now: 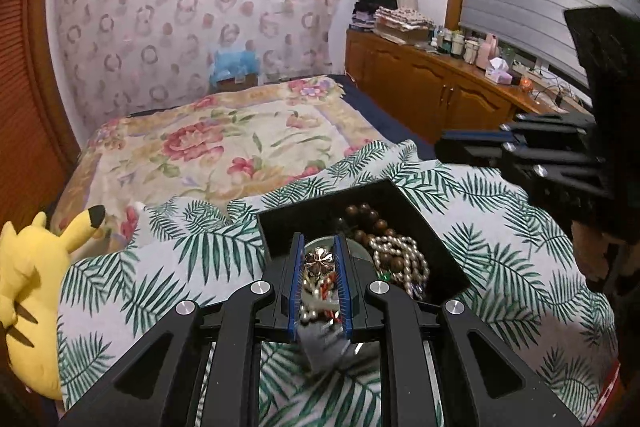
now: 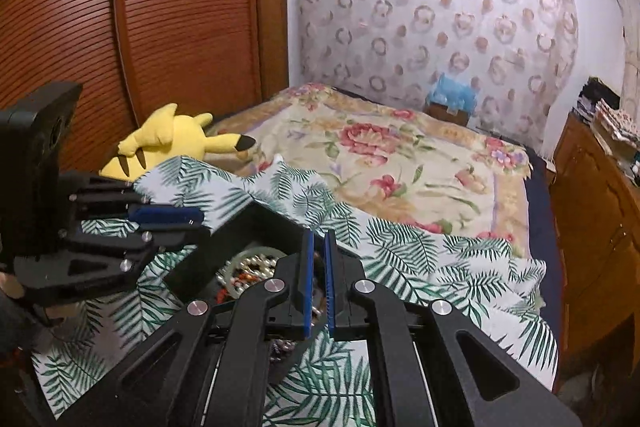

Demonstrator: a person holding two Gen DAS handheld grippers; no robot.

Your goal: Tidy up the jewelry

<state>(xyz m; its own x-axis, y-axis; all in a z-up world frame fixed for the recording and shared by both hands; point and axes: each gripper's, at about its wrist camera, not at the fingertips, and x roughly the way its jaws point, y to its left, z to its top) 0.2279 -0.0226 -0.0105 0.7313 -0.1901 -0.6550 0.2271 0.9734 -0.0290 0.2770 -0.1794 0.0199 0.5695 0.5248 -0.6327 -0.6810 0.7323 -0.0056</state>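
Note:
A black jewelry box (image 1: 432, 227) sits on a palm-leaf cloth (image 1: 500, 227). It holds brown wooden beads (image 1: 368, 219), a pearl necklace (image 1: 408, 259) and a pale green bangle (image 2: 256, 251). My left gripper (image 1: 319, 247) is shut on a gold flower brooch (image 1: 319, 261) with beaded pieces hanging below, just over the box's near-left corner. My right gripper (image 2: 319, 243) hovers over the box's right side (image 2: 272, 223), its jaws nearly closed with a thin gap and nothing seen between them. The right gripper also shows in the left wrist view (image 1: 460, 143).
A yellow Pikachu plush (image 1: 32, 291) lies left of the cloth. A floral bedspread (image 1: 224, 139) covers the bed behind. A wooden cabinet (image 1: 440, 87) with bottles stands to the right, a slatted wardrobe (image 2: 140, 27) to the left.

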